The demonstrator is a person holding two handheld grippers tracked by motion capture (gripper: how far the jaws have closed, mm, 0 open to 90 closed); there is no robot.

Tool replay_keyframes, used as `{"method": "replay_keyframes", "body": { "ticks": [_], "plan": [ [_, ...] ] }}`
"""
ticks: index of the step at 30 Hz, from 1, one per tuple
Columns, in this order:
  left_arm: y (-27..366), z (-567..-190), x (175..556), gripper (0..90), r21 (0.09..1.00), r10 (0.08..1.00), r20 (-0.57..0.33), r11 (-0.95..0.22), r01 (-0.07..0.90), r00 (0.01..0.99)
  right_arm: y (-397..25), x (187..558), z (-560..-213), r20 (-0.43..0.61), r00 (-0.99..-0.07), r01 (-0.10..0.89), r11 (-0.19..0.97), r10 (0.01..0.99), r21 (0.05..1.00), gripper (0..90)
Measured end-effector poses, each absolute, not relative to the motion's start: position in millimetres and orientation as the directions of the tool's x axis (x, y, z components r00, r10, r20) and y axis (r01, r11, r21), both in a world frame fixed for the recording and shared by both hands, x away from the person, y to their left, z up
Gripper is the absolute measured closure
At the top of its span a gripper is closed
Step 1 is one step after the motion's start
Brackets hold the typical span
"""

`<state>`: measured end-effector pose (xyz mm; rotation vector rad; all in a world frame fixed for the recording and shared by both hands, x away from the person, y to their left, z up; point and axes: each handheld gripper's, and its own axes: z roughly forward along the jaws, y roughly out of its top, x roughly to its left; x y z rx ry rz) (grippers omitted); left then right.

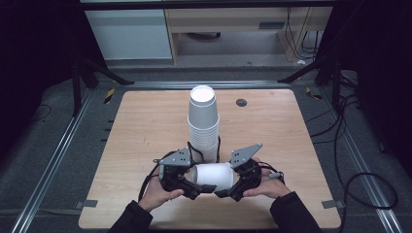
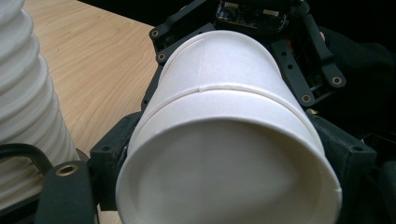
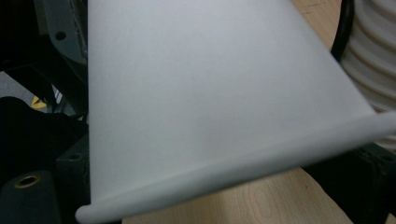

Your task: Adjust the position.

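Cup (image 1: 214, 176) on its side, six o'clock of stack (image 1: 204, 124) | left gripper (image 1: 193, 188) clamps base end | right gripper (image 1: 228, 190) clamps rim end | over table (image 1: 145, 121)

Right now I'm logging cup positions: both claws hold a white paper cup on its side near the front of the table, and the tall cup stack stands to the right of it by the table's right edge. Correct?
Not quite. The cup stack stands directly behind the held cup, near the table's middle, not by the right edge; the high view shows it. The rest holds: the left claw and right claw hold the cup on its side near the front of the table.
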<state>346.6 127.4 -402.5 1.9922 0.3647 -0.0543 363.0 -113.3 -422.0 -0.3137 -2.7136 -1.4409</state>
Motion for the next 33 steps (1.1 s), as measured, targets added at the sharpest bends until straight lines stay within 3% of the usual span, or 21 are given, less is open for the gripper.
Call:
{"method": "replay_keyframes", "body": {
  "ticks": [12,33],
  "plan": [
    [125.6,-403.5,345.8,20.4,0.871,0.222,-0.191,-0.411,0.269,0.956,-111.7,362.3,-421.8,0.151,-0.977,0.207,0.541,0.147,0.815,4.7],
    [125.7,-403.7,346.4,19.3,0.869,0.236,-0.197,-0.408,0.281,0.952,-113.9,363.7,-420.9,0.163,-0.976,0.217,0.542,0.147,0.812,8.8]
  ]
}}
